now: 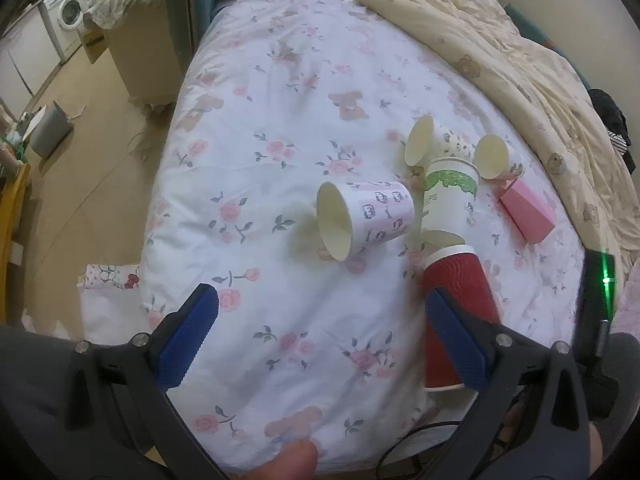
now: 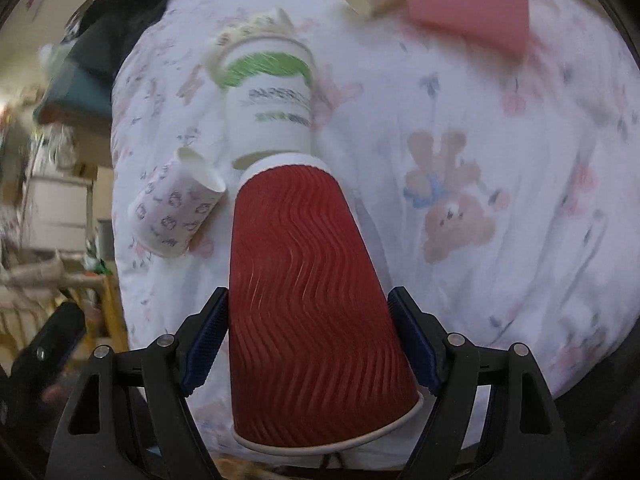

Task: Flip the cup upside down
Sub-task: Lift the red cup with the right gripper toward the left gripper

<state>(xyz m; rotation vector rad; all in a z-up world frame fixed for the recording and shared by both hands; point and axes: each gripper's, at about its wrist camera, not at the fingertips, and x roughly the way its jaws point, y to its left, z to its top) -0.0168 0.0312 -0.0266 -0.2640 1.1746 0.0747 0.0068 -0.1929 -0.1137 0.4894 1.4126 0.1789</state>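
A red ribbed paper cup stands upside down on the flowered bed sheet, rim down, between the blue pads of my right gripper. The pads sit close to its sides; contact is not clear. In the left wrist view the red cup is just behind the right finger of my left gripper, which is open and empty over the sheet. The right gripper does not show in the left wrist view.
A white cup with green print stands upside down behind the red one. A patterned cup, two cream cups and a pink cup lie on their sides. A beige quilt lies at the far right. The bed edge and floor are left.
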